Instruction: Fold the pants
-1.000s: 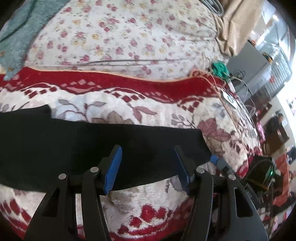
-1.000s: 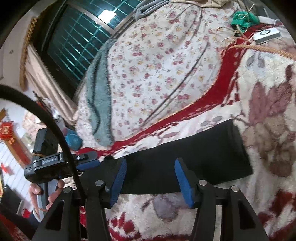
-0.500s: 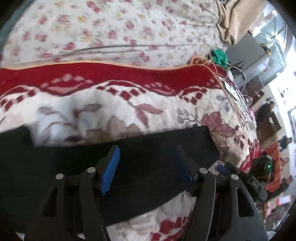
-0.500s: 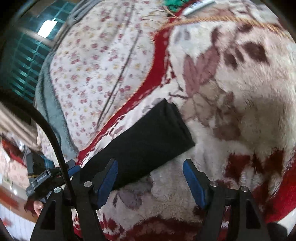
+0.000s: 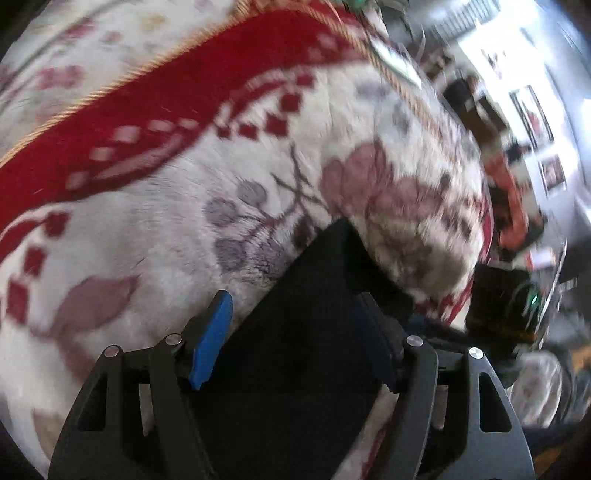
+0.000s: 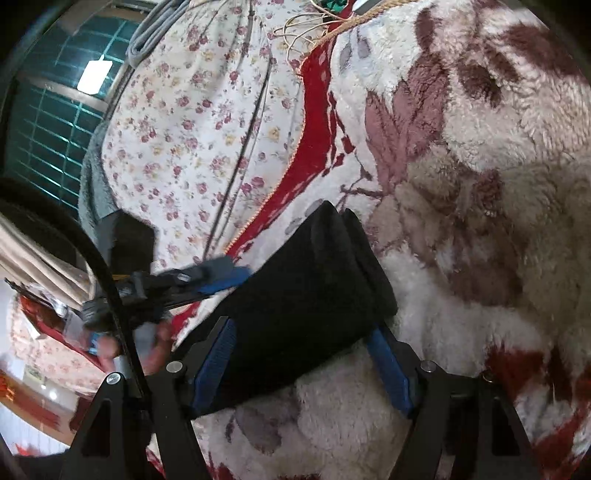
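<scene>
The black pants lie folded into a long narrow strip on a plush red-and-white blanket. My right gripper straddles the strip's near end with its blue pads wide apart at either edge, not pressing. In the left wrist view, which is blurred, the pants run between the fingers of my left gripper. Its jaws are opening and its blue pad stands off the cloth. The left gripper also shows in the right wrist view at the strip's left edge, held by a hand.
A floral sheet covers the bed beyond the blanket, with a grey towel at its left edge. Cords lie near the blanket's far corner. The bed edge drops off at right toward dark equipment.
Both grippers' jaws have widened. The left gripper has swung fast along the strip toward its end and rolled. The right gripper has rolled and dropped closer over the pants' end.
</scene>
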